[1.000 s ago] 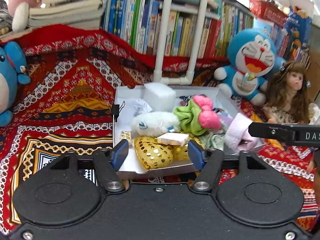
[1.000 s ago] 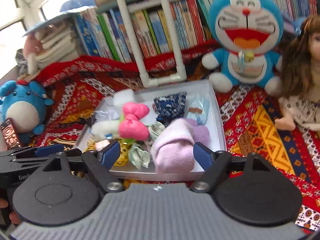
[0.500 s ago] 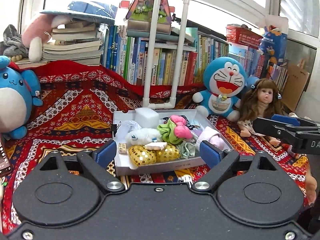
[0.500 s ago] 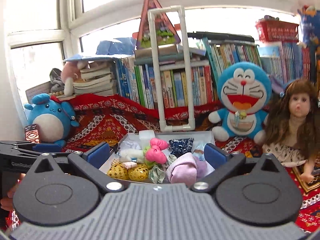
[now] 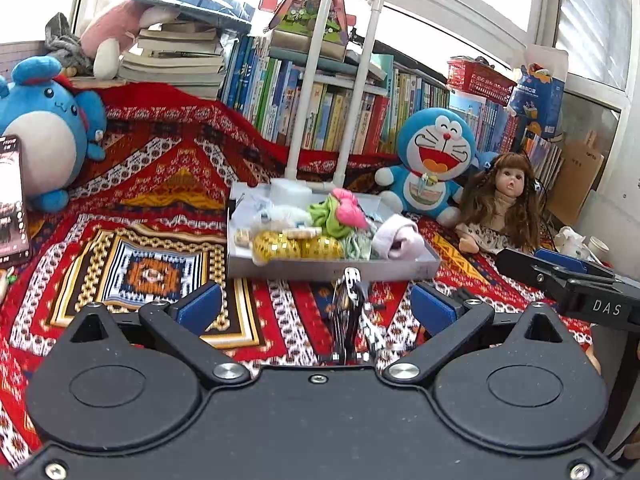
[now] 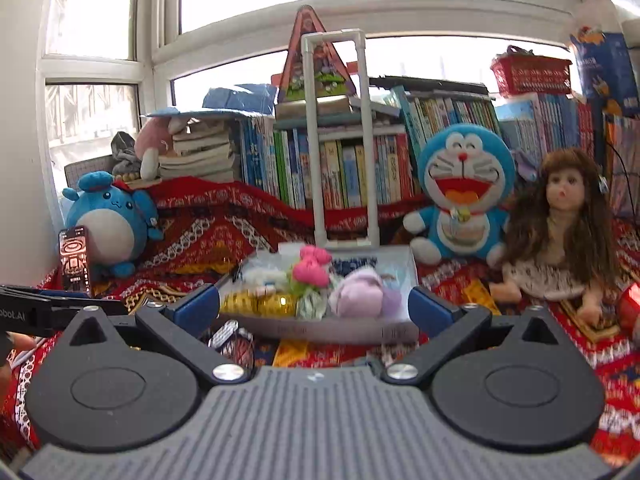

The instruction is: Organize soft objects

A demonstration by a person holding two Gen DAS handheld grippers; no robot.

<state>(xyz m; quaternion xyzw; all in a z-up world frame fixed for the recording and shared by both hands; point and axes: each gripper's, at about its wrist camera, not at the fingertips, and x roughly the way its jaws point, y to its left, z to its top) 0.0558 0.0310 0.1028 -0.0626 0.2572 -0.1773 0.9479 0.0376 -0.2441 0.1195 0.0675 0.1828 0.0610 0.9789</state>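
Observation:
A white tray (image 5: 336, 267) sits on the patterned red cloth, holding several soft items: a gold sequin pouch (image 5: 298, 246), a white fluffy piece (image 5: 280, 216), a green scrunchie (image 5: 332, 220), a pink bow (image 5: 348, 210) and a rolled pink sock (image 5: 396, 236). The tray also shows in the right wrist view (image 6: 320, 328). My left gripper (image 5: 316, 308) is open and empty, well short of the tray. My right gripper (image 6: 314, 306) is open and empty, also back from the tray. The right gripper shows at the right of the left wrist view (image 5: 568, 284).
A binder clip (image 5: 350, 304) lies on the cloth in front of the tray. A Doraemon plush (image 5: 434, 168) and a doll (image 5: 500, 204) sit at the right, a blue plush (image 5: 44, 136) and a phone (image 5: 12, 200) at the left. Bookshelves and a white pipe frame (image 5: 332, 80) stand behind.
Both grippers have pulled back and up from the tray, which now looks smaller and farther. Both stay open and empty.

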